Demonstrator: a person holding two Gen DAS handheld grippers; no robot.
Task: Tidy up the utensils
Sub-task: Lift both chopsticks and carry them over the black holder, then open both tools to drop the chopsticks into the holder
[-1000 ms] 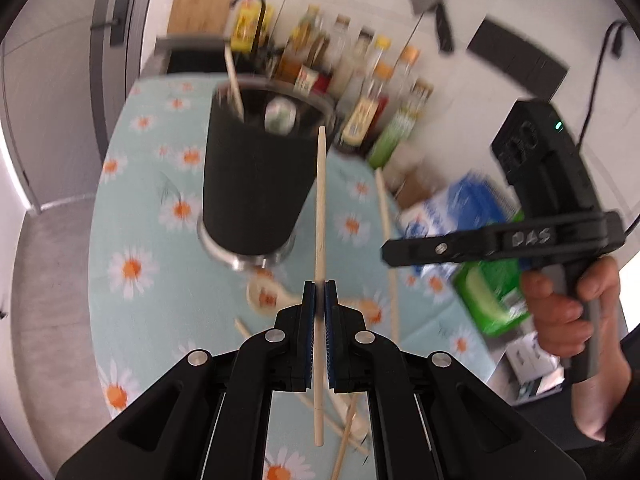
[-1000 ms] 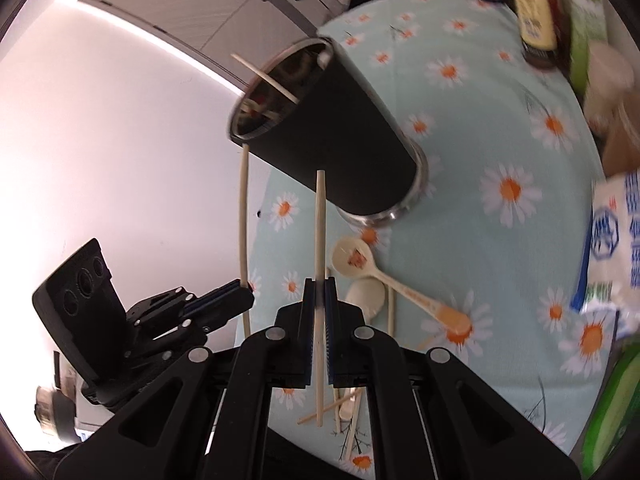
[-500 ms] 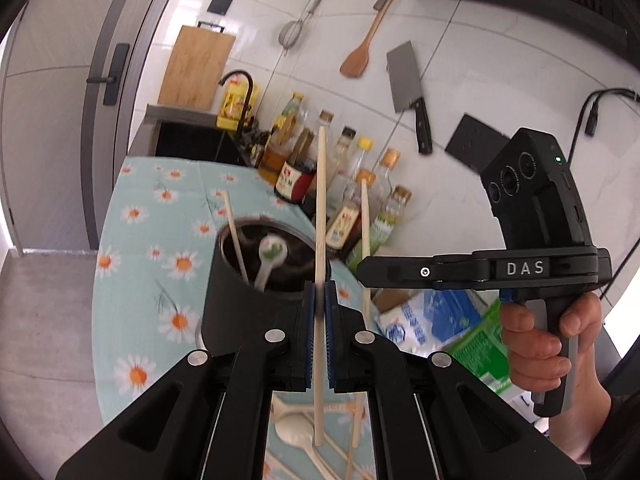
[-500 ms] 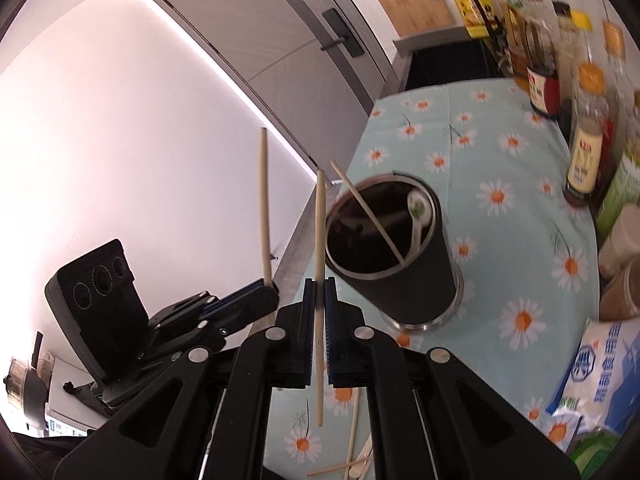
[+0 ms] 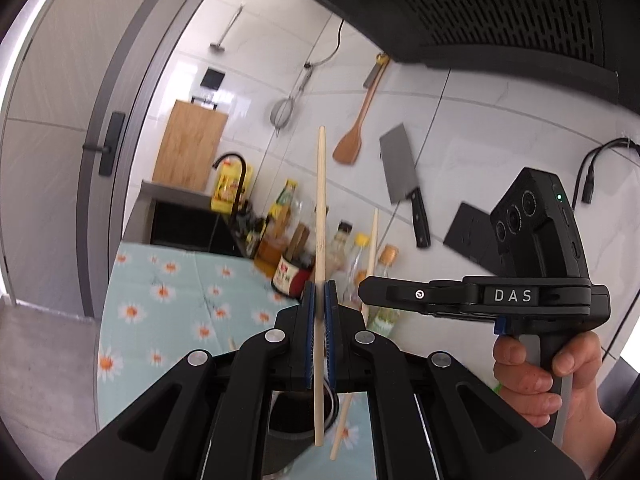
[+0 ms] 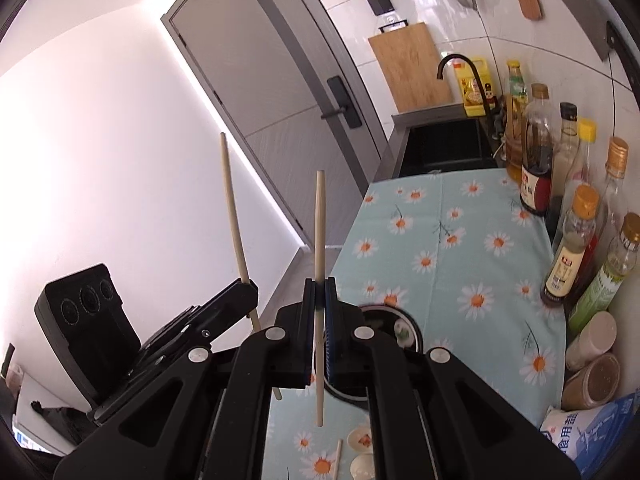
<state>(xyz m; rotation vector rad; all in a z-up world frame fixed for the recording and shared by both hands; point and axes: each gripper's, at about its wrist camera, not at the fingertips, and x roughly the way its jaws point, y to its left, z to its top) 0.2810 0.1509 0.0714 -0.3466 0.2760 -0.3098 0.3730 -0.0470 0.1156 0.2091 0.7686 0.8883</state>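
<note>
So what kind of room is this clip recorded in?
Almost certainly a home kitchen: a steel cleaver and wooden spatula hang on the white tiled wall, glass sauce bottles line the daisy-print counter cloth, and a black sink tap stands behind.

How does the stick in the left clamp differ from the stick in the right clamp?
In the right wrist view, the left gripper's chopstick leans, its top tipped away from the other, while the right gripper's chopstick stands almost upright. The left gripper holds its stick out past the cloth's edge; the right gripper holds its stick by the black utensil cup. Both are pale wooden chopsticks, each pinched in shut jaws with a stretch sticking up and a tail hanging below.
</note>
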